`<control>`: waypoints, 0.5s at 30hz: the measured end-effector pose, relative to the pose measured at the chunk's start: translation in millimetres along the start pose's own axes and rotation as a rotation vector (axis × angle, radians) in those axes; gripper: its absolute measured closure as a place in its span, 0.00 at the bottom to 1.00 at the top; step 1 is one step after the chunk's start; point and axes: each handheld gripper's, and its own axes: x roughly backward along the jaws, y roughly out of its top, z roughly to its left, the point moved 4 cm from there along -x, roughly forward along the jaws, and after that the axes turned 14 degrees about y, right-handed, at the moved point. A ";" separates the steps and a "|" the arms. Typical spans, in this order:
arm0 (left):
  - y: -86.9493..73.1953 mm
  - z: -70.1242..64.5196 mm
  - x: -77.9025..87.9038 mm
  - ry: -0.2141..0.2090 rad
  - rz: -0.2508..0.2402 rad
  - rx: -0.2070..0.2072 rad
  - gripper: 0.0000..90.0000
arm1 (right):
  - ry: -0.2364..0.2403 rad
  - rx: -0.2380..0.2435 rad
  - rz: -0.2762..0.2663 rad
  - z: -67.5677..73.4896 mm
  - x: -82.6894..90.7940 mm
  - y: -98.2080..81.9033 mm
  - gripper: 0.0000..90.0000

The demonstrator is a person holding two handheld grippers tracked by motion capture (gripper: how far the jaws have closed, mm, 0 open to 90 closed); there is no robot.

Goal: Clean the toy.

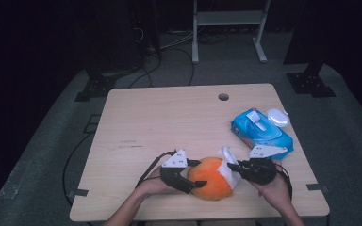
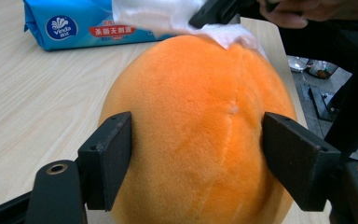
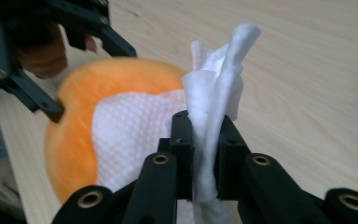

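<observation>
Orange plush ball [image 1: 208, 178]: sits on the wooden worktop [image 1: 169, 122] close to its near edge, somewhat right of the middle.

Left claw [image 1: 194, 173]: clamped on the ball from the left, one black jaw pressed into the fur on each flank, as the left gripper view shows [image 2: 200, 158].

White wet wipe [image 3: 135, 135]: draped over the ball's right side, its free end bunched and standing upward.

Right claw [image 1: 233, 167]: closed on the bunched end of the wipe, jaws pinching the folded cloth tightly [image 3: 205, 154]; it sits just beside the ball on the right.

Blue wipes pack [image 1: 260, 132]: lies near the worktop's right edge, beyond the right claw, flap lifted.

Small white case [image 1: 278, 116]: at the right edge, just behind the pack.
</observation>
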 end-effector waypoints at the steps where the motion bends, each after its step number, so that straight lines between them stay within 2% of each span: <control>1: 0.8 -0.8 -0.6 0.001 -0.001 -0.002 0.28 | 0.018 0.005 -0.017 3.3 0.8 4.3 0.88; 4: 2.7 -3.3 -1.8 0.006 -0.001 -0.011 0.28 | 0.062 0.033 -0.033 15.7 -4.3 16.0 0.88; 7: 2.1 -3.3 -1.4 0.006 0.000 -0.014 0.28 | 0.059 0.059 0.014 20.0 -15.3 15.5 0.88; 10: 1.6 -3.3 -1.4 0.005 -0.003 -0.005 0.28 | 0.067 0.036 0.011 13.0 -13.4 9.4 0.88; 13: 2.5 -4.3 -2.1 0.004 -0.003 -0.008 0.28 | 0.010 0.014 0.022 2.6 -4.4 1.9 0.88; 15: 3.4 -5.0 -2.3 0.004 0.000 -0.013 0.28 | 0.001 0.004 0.012 0.4 -0.3 1.2 0.88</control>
